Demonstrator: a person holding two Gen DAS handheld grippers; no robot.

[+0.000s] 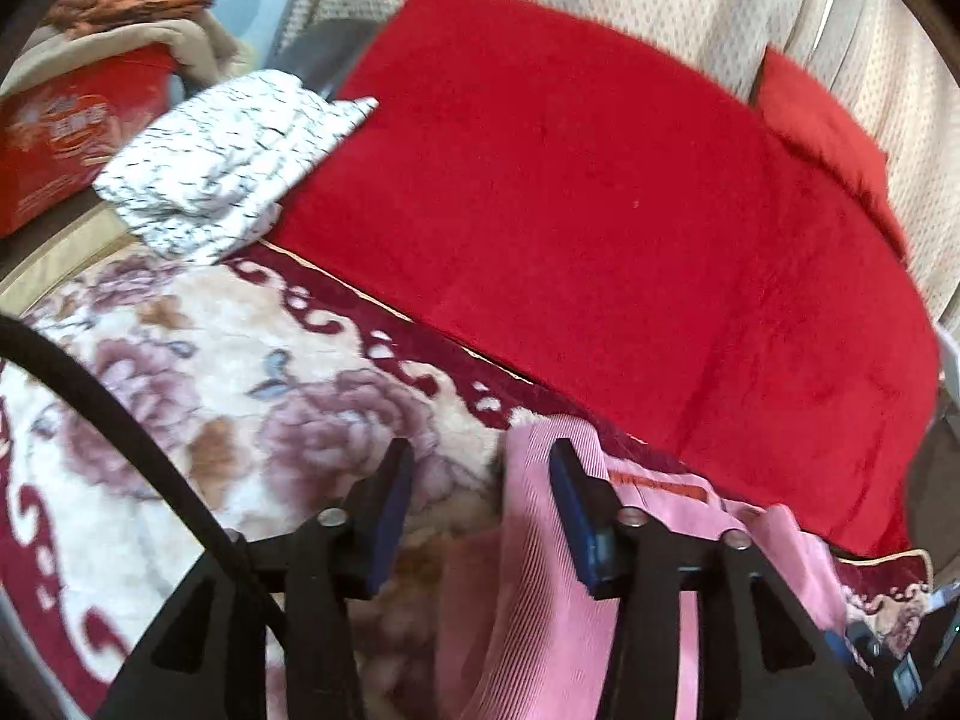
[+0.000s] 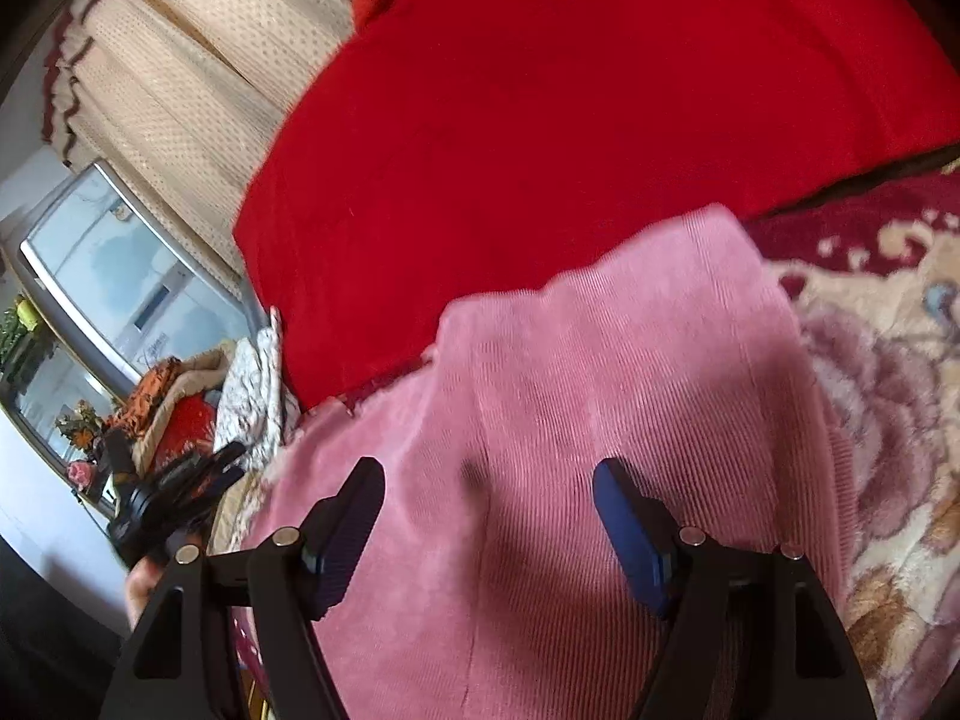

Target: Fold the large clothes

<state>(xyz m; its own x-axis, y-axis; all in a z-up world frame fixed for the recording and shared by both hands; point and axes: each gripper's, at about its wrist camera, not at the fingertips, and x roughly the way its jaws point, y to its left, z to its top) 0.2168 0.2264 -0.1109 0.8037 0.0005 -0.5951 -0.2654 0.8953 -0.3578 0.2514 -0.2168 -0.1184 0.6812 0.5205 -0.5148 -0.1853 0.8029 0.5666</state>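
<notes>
A home, most likely a bedroom: bed spread with a flowered plush blanket (image 1: 198,360) and a red blanket (image 1: 570,192), cream curtains (image 1: 690,6) behind, a window (image 2: 120,276) with potted plants (image 2: 27,330), folded laundry (image 1: 222,162) beside a red box (image 1: 66,132).

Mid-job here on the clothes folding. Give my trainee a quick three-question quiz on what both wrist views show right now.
1. True or false: the pink ribbed garment lies partly over the floral blanket.
2. Which lies beside the red blanket in the left wrist view? A) white patterned cloth bundle B) a green towel C) a blue bucket
3. Fill in: the right gripper has its jaws ____, with no cloth pinched between them.

Key: 1 true; 2 A; 3 open
</notes>
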